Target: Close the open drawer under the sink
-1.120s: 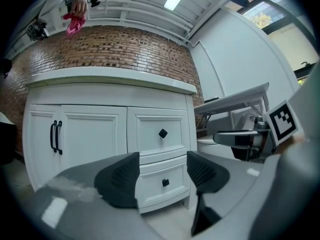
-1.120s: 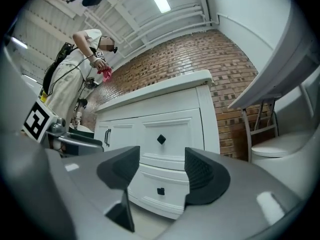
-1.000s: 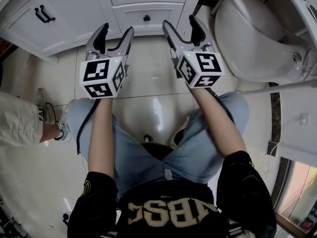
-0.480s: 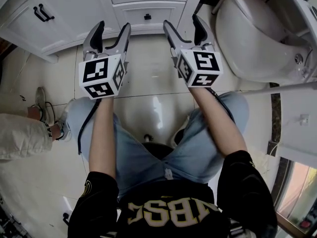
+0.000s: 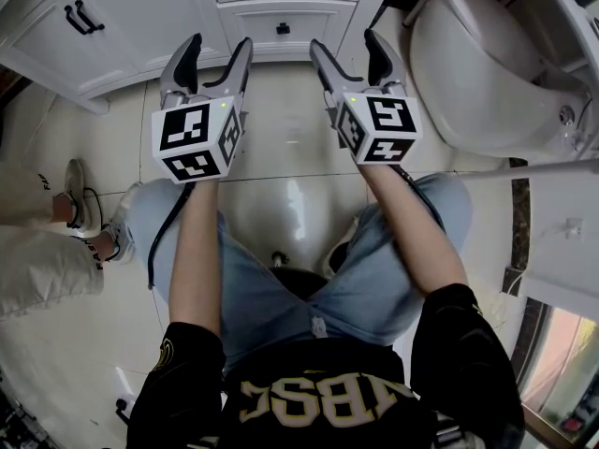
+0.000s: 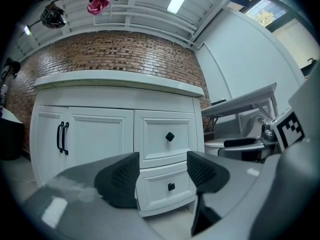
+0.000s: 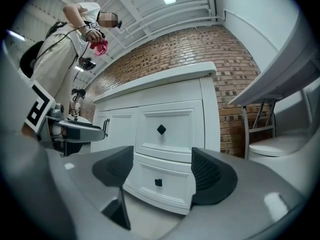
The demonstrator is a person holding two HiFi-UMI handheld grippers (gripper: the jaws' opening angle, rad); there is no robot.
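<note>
Left gripper [image 5: 218, 45]: held level above the tiled floor [image 5: 281, 143], aimed at the cabinet [image 6: 30, 134]; fingers [image 6: 120, 179] released, spread wide, nothing between them.
Right gripper [image 5: 343, 43]: just beside the left one, also level and facing the cabinet; fingers [image 7: 212, 176] likewise released and wide apart, gripping nothing.
Drawer [image 6: 160, 190]: the lower of two stacked fronts at the cabinet's right end, close to the floor; white panel with a small dark square knob [image 6: 171, 186]; front set a little forward of the front above it; framed in the gap of each gripper but well apart from both.
Upper drawer [image 6: 155, 136]: directly above, flush with the cabinet face, with a dark diamond knob [image 6: 170, 136].
Doors [image 6: 85, 139]: left of the drawers, shut, with a pair of dark bar handles [image 6: 62, 136].
Top [image 6: 115, 79]: white slab over the cabinet, against a red brick wall [image 6: 100, 51].
Toilet [image 5: 477, 64]: white, to the right of the cabinet, near the right gripper.
Person: seated facing the cabinet, bare forearms out, jeans and a dark top.
Bystander [image 7: 65, 39]: standing off to the left, pink cloth [image 7: 100, 46] in hand; leg and shoe [image 5: 117, 232] at the left edge of the head view.
</note>
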